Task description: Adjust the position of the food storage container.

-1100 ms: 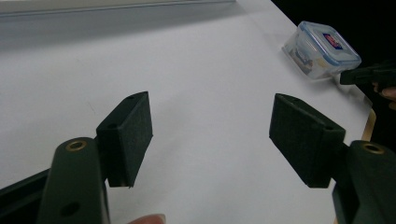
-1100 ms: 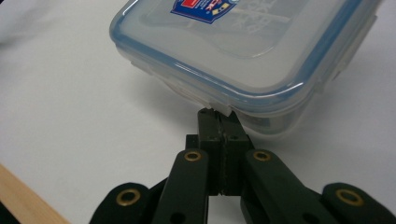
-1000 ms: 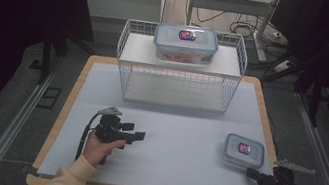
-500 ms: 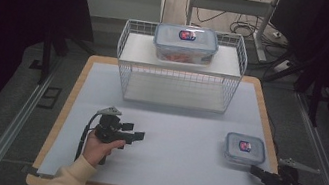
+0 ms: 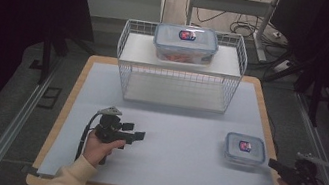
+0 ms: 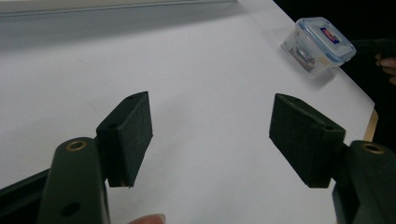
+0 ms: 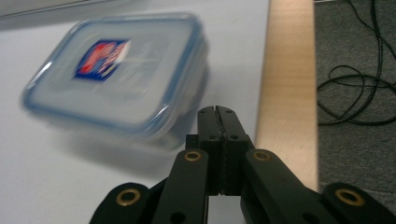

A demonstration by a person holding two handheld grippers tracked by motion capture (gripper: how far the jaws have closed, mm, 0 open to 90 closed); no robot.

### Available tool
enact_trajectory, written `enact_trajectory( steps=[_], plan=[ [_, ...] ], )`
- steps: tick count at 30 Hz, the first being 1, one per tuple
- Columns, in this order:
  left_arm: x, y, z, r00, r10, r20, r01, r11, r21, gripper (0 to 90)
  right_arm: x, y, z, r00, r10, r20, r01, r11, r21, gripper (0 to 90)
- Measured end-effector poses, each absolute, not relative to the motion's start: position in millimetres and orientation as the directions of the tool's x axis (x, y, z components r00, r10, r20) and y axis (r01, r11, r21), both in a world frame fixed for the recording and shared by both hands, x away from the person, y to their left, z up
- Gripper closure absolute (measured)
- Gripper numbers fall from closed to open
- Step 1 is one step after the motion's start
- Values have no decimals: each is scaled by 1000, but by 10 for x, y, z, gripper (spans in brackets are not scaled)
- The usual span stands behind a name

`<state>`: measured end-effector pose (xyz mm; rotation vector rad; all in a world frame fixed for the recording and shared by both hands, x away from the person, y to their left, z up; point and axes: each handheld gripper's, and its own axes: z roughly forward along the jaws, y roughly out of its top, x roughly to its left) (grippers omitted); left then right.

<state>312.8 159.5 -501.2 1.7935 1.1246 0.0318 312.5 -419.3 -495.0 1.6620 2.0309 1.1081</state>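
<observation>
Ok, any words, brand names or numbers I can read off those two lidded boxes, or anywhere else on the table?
None can be read.
Small clear plastic box with blue-rimmed lid: red and blue sticker on the lid, print too blurred to read.
Large clear plastic box with blue-rimmed lid, on the white wire rack: similar sticker, too small to read.
Pale blue table mat: no print visible.

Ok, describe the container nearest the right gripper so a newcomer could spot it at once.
Start at the white wire rack at the far side of the table, then come toward the near right corner. There sits a small clear box with a blue-rimmed lid and a red and blue label. The similar box on the rack is larger.
</observation>
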Motion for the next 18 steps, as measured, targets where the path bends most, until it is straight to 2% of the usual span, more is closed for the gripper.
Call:
enact_trajectory(
  steps=[6,18],
  plan=[
    [3126,1622,-5016,564,701,-437,673,-83,735,299,3420,-4141,-4962,-307,916,256,716,45,696,898],
    [3121,1604,-5035,559,702,-442,680,-84,728,301,3493,-3964,-4976,-346,906,244,711,84,698,898]
  ],
)
